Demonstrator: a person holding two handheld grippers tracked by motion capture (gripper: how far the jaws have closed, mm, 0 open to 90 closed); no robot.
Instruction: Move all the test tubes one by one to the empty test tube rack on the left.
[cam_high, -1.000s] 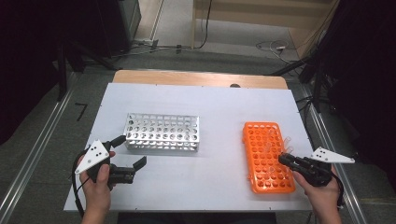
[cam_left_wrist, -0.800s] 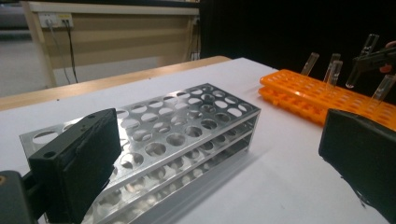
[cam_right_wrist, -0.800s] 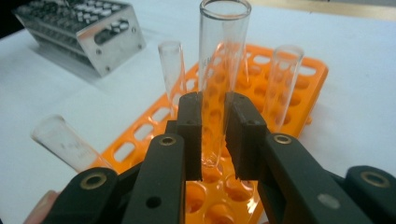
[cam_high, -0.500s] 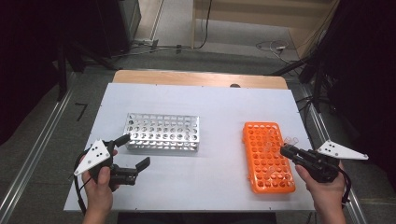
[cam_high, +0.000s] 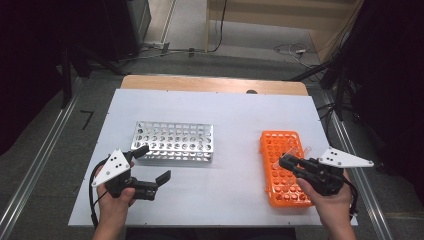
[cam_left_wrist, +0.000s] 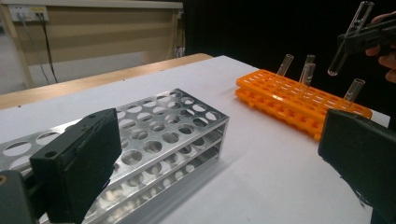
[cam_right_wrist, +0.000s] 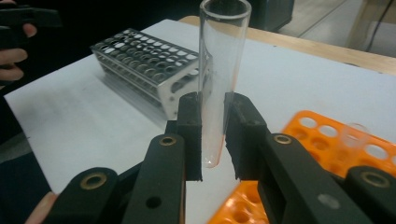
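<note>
**Currently: one glass tube gripped by right tongs above orange rack**

Presently the right tongs are clamped on a clear glass test tube, pads pressing on its lower part, its rounded bottom just below the pads and its open mouth well above them. In the left gripper view the tube hangs tilted in the air, clear of the orange rack beneath it. Four further tubes stand in that rack, below and near the held one. The left tongs stand wide open with nothing between the pads. They hover over the white counter, just beside the near edge of the metal rack, whose holes look empty. The two tongs are well apart.
</note>
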